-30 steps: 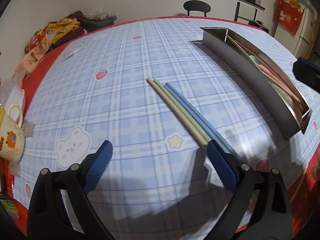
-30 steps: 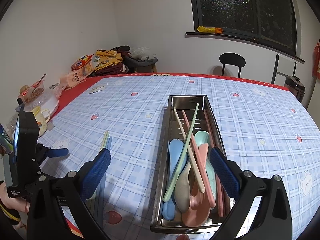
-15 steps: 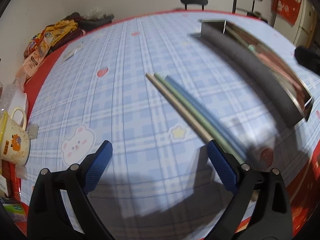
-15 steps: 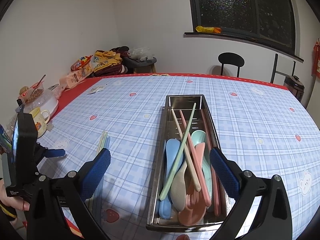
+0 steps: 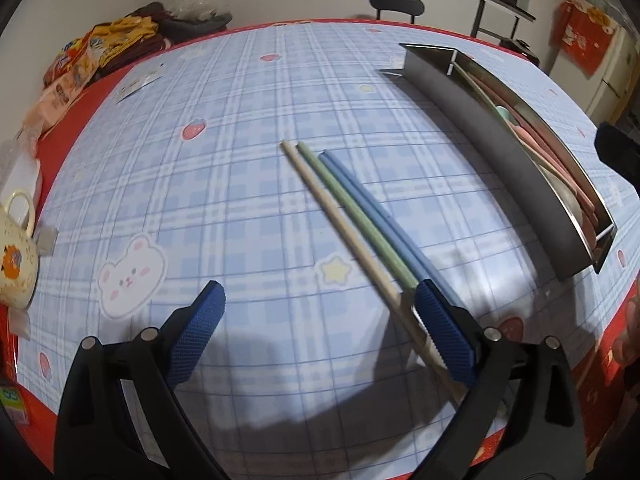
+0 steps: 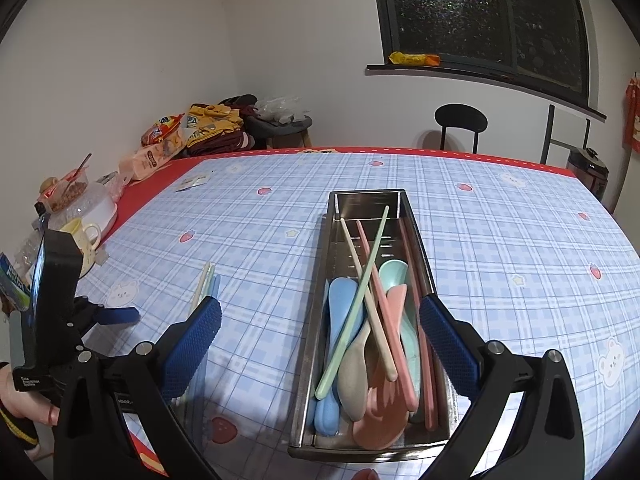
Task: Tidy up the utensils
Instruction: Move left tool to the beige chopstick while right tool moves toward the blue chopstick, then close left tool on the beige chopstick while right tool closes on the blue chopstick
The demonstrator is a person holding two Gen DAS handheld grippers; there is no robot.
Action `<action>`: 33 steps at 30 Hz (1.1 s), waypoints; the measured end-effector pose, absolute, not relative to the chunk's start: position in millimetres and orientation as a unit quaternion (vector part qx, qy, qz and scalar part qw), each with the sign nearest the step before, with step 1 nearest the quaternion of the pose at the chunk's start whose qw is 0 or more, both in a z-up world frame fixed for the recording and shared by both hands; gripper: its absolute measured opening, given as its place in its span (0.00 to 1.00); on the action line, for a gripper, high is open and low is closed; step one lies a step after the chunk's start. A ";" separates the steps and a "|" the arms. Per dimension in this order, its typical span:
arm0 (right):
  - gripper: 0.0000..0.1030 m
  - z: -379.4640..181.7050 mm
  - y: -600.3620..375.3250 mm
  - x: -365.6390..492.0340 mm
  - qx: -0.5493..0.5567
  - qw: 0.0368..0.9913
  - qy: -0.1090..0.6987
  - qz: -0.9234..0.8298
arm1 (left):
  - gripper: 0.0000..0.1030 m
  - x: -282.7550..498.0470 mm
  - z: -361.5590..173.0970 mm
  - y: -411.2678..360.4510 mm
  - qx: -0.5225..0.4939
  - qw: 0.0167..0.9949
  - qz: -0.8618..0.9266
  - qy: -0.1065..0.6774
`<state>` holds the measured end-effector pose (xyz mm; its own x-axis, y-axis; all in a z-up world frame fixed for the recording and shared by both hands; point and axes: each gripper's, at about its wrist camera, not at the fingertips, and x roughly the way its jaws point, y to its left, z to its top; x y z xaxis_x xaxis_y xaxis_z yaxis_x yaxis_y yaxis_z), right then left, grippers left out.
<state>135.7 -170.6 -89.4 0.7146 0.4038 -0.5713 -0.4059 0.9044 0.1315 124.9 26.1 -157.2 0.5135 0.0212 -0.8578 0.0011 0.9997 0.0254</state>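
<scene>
On the left wrist view, the left tongs [image 5: 316, 336] are hanging wide open over the worktop [image 5: 240, 184], gripping nothing. Three chopsticks are lying side by side on the checked cloth, running from mid-scene toward the near right: a beige chopstick [image 5: 340, 232], a green chopstick [image 5: 352, 216] and a blue chopstick [image 5: 376, 216]. Their near ends are passing right under the right-hand blue pad [image 5: 444, 336], though I can't tell if it's touching them. Over on the right, the steel tray [image 5: 500, 152] is sitting with pink and green handles poking above its wall. A yellow mug [image 5: 16, 264] is sitting at the far left edge, and snack packets [image 5: 80, 68] are piling up at the far left corner.

Switching to the right wrist view, the right tongs [image 6: 320, 344] are also spread wide and holding nothing, hovering just over the near end of the steel tray [image 6: 316, 340]. Inside it, blue, beige, pink and green spoons [image 6: 360, 344] are lying jumbled with several chopsticks crossing on top. The three loose chopsticks [image 6: 206, 284] are lying to the tray's left, well apart from it, with the left tongs [image 6: 116, 314] near them at the left edge. A black chair [image 6: 460, 120] is standing beyond the far side.
</scene>
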 end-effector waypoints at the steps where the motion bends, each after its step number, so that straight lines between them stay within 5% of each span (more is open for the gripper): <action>1: 0.94 -90.0 -170.2 136.0 -0.001 0.925 0.309 0.220 | 0.91 124.5 -157.7 27.1 0.012 0.869 0.007 0.494; 10: 0.94 -93.4 -158.7 129.2 -0.013 0.912 0.318 0.260 | 0.92 123.7 -161.4 27.0 0.033 0.870 0.008 0.491; 14: 0.93 -92.9 -148.3 119.4 -0.019 0.898 0.313 0.308 | 0.73 121.9 -157.7 34.6 0.040 0.875 0.003 0.482; 19: 0.40 -97.8 -123.6 111.5 -0.043 0.878 0.329 0.346 | 0.44 118.0 -154.5 52.3 0.032 0.877 -0.018 0.479; 22: 0.21 -102.9 -109.0 109.3 -0.043 0.861 0.348 0.367 | 0.28 114.1 -153.7 59.2 0.040 0.878 -0.025 0.476; 26: 0.10 -115.6 -87.3 108.9 -0.063 0.847 0.374 0.372 | 0.17 107.7 -153.5 70.7 0.044 0.881 -0.031 0.470; 33: 0.07 -139.1 -71.8 119.2 -0.089 0.844 0.413 0.331 | 0.17 99.6 -154.8 82.3 0.039 0.888 -0.036 0.458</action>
